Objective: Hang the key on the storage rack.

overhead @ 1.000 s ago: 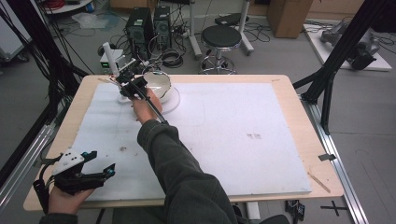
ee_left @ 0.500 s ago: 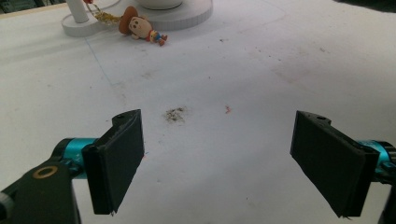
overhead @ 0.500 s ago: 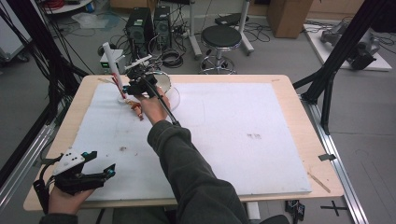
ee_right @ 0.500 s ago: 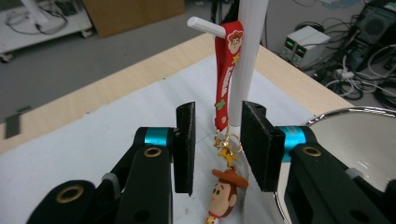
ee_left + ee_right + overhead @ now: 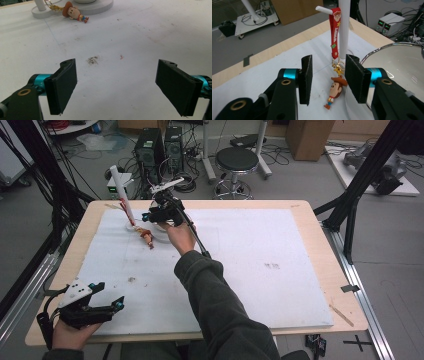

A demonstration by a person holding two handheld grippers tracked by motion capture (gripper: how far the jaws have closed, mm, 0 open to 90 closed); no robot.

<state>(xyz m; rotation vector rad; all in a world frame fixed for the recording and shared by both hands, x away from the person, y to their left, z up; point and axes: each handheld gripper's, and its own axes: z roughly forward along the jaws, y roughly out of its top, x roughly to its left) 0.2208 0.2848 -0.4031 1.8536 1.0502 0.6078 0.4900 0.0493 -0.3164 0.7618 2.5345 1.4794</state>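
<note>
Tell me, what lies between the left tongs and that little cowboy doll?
In the left gripper view, bare white mat with a small dark smudge separates the open left tongs from the cowboy doll.

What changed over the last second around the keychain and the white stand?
The right gripper has drawn back from the stand, its jaws just opening, pads clear of the keychain, which hangs by its red strap on the peg, figure lying on the mat. The left gripper and bowl stayed put.

Wooden table (image 5: 320, 245), white mat (image 5: 260, 260) covering it; on mat: cowboy figure keychain (image 5: 147, 237), white peg stand (image 5: 123, 190), bowl (image 5: 397, 62).
</note>
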